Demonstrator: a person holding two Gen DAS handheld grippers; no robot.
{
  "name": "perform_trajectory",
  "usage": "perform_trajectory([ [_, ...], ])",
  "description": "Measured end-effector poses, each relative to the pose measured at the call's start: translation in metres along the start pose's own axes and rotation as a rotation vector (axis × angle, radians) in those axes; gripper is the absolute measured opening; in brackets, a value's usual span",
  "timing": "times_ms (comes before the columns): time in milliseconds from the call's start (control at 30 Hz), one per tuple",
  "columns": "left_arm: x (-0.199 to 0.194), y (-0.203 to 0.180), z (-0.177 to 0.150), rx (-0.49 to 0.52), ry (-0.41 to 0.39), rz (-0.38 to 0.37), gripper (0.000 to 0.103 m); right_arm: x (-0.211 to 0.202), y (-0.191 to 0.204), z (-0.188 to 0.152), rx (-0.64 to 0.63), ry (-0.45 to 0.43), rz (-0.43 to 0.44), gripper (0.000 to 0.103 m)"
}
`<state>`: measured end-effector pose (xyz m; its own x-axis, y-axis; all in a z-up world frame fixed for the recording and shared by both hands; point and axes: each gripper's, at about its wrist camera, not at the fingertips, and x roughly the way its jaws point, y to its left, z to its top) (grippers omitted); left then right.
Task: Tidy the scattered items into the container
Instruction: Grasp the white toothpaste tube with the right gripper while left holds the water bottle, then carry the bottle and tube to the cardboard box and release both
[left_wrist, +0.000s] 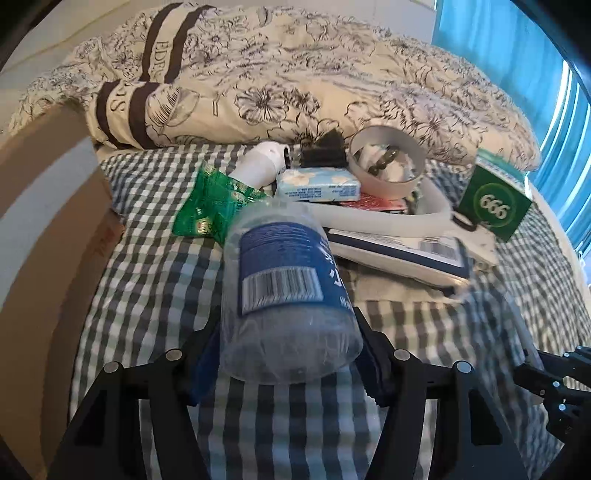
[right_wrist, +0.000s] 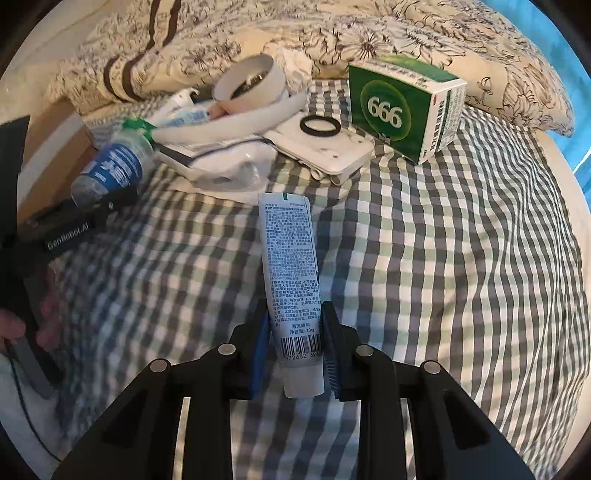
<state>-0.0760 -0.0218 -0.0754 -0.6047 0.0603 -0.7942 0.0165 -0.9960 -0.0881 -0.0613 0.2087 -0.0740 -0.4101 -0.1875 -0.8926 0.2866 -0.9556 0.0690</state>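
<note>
Clear bottle (left_wrist: 291, 295) pinched in left tongs (left_wrist: 291, 354); right tongs (right_wrist: 295, 354) pinch white tube (right_wrist: 293, 291).

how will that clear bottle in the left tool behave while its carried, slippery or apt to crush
The bottle looks empty, so probably light. Its thin clear wall may dent under the left tool, which grips near the base. The round, smooth plastic could slip or swing, since most of its length sticks out forward.

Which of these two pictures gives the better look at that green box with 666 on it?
The right wrist view. There the green box sits large and sharp on the checked bedsheet, with its front and one white side showing. The left wrist view shows the same box small, off near the right edge, tilted, with only the front plainly readable.
</note>
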Motion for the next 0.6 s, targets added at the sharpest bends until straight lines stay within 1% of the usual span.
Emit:
perform_trajectory([
  [133, -0.026, -0.003, -0.008, -0.006, 0.013, 0.008, 0.063, -0.013, 0.015, -0.007, -0.007, -0.025, 0.007, 0.026],
  [267, -0.046, -0.006, -0.014, 0.026, 0.013, 0.055, 0.063, -0.026, 0.025, -0.010, -0.001, -0.049, 0.030, 0.026],
  [467, -0.082, -0.009, -0.018, 0.040, -0.030, 0.067, 0.063, -0.056, 0.042, -0.014, 0.005, -0.088, 0.078, 0.026],
  [600, -0.115, -0.004, -0.015, 0.027, -0.076, 0.067, 0.063, -0.082, 0.057, -0.015, -0.013, -0.117, 0.074, 0.026],
])
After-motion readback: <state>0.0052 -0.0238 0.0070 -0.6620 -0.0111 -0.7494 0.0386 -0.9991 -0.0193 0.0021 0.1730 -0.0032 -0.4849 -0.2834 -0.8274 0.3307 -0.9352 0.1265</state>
